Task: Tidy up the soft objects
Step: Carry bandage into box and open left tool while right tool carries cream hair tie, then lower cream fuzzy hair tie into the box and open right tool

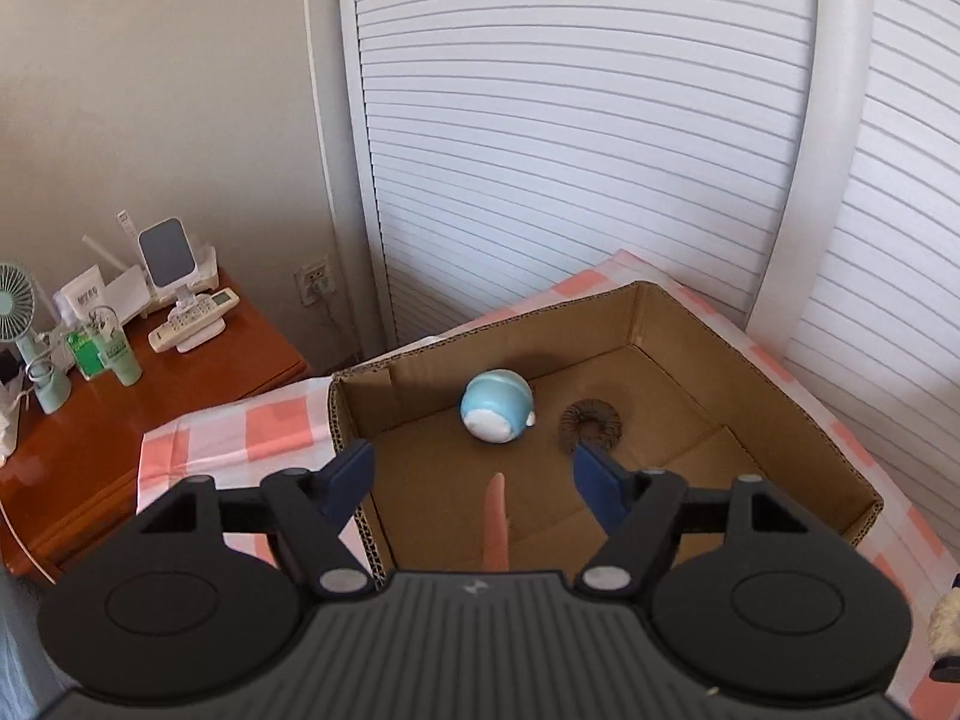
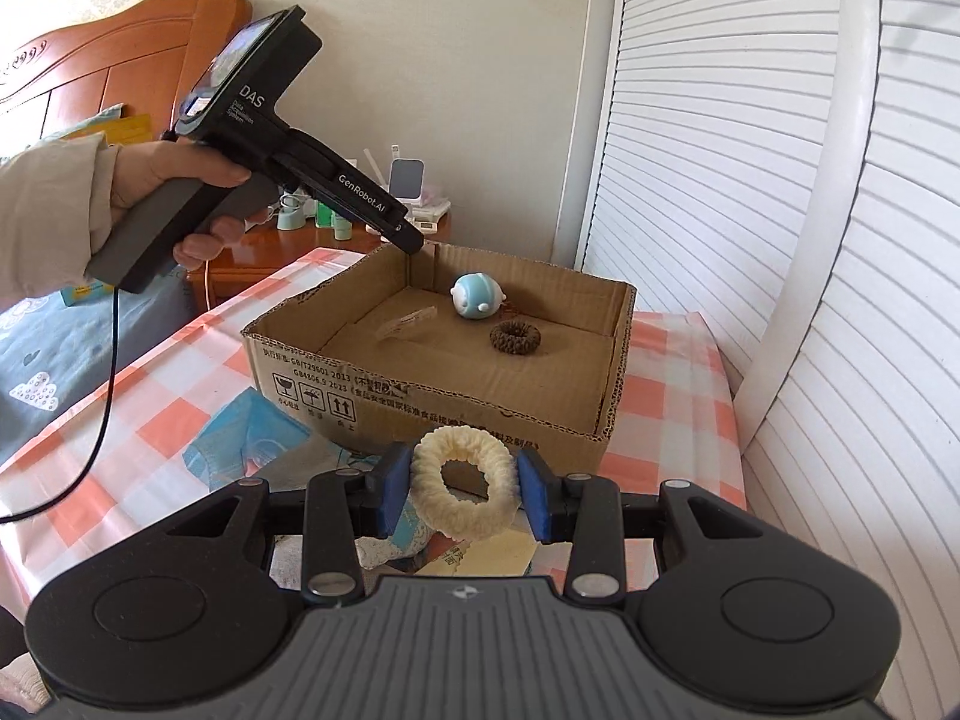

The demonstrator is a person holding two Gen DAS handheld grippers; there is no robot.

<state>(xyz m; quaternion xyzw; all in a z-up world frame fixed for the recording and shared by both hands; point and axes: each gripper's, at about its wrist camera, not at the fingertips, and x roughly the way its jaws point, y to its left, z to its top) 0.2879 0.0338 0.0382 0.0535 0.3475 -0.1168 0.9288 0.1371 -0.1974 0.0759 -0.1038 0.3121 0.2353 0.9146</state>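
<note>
An open cardboard box (image 1: pixel 780 396) (image 2: pixel 420 396) stands on a pink-checked cloth. Inside lie a blue and white plush ball (image 1: pixel 497 405) (image 2: pixel 477 295) and a dark brown fuzzy ring (image 1: pixel 590 423) (image 2: pixel 515 336). My left gripper (image 1: pixel 474 471) is open and empty, above the box's near-left part; its body (image 2: pixel 312 174) shows in the right wrist view over the box's far-left corner. My right gripper (image 2: pixel 463 489) is shut on a cream fuzzy ring (image 2: pixel 463 492), held in front of the box's near wall.
A wooden nightstand (image 1: pixel 180 396) with a fan, bottles and remotes stands left of the box. White louvred doors (image 1: pixel 570 150) rise behind. A light blue cloth (image 2: pixel 258 438) and papers lie on the checked cloth before the box. A wooden headboard (image 2: pixel 120 60) is at the left.
</note>
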